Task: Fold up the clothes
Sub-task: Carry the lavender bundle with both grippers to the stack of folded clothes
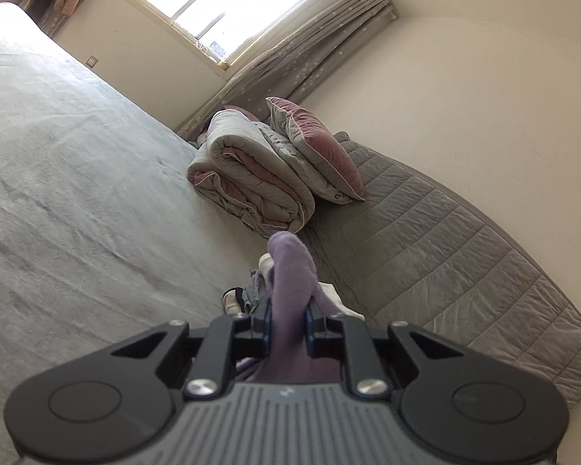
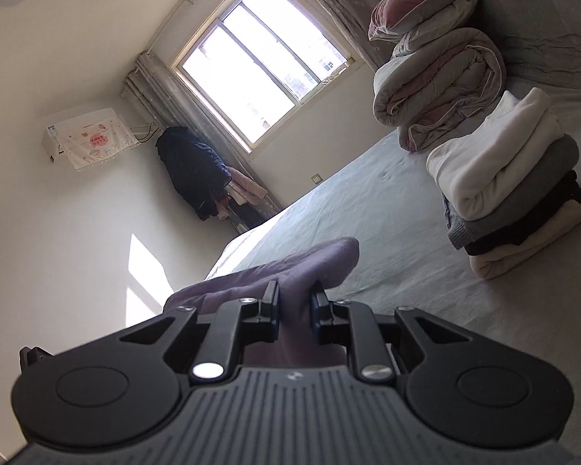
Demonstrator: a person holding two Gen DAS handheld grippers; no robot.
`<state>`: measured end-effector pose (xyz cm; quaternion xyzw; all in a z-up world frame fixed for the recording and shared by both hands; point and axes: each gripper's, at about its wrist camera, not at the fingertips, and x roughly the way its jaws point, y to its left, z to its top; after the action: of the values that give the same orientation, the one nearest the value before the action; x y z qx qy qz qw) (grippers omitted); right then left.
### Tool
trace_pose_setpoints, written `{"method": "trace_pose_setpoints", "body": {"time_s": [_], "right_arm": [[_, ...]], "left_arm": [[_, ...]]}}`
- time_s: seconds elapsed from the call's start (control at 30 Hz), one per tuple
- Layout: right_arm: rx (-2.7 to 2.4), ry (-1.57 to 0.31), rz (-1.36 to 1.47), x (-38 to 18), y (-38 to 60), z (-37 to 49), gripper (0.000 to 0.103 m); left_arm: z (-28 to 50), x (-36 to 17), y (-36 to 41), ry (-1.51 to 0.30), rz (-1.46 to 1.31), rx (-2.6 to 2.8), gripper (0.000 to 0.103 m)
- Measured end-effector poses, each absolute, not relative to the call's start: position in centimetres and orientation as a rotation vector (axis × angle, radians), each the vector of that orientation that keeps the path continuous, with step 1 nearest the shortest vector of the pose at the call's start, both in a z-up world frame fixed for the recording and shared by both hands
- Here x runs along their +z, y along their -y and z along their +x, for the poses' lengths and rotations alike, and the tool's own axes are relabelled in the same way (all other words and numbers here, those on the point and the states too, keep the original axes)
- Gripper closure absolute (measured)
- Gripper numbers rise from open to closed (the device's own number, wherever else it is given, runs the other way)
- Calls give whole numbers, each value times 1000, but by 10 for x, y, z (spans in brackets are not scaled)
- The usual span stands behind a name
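Both grippers are clamped on the same soft lilac-purple knit garment (image 1: pixel 290 271), each on a bunched fold. The left gripper (image 1: pixel 286 323) has its jaws nearly closed with a thick wad of the purple cloth pinched between the pads, and the cloth bulges up ahead of the fingertips. The right gripper (image 2: pixel 295 306) is the same, jaws narrow, with the purple cloth pinched and a loose lobe spilling forward and to the left of the tips. The garment hangs off the tongs and is clear of the pale grey bedspread (image 1: pixel 77 178); the rest of it drops below both cameras, so its full length and long axis cannot be read. Judgement: the cloth likely spans between the two hands, so the long axis runs hand to hand, neither hand is nearer, and the coming move looks like a spread and lay-down on the open bed ahead. In the right view, a stack of folded clothes with a white fleece on top (image 2: pixel 499 162) sits to the right, just in front of a rolled grey-and-pink quilt (image 2: pixel 437 85). The left view shows that quilt (image 1: pixel 251 178) ahead, a pink-and-grey pillow (image 1: pixel 317 151) leaning on it, and small unfolded items (image 1: pixel 251 290) just beyond the fingertips. Risk: the drop could land on those items.
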<state>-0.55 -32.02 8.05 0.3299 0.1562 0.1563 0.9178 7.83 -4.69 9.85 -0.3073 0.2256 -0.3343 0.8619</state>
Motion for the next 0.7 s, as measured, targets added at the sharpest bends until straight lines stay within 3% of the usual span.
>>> {"method": "trace_pose_setpoints", "body": {"time_s": [0.7], "right_arm": [[177, -160, 570, 143, 477, 52, 84]], "left_arm": [[152, 144, 215, -427, -619, -850, 87]]}}
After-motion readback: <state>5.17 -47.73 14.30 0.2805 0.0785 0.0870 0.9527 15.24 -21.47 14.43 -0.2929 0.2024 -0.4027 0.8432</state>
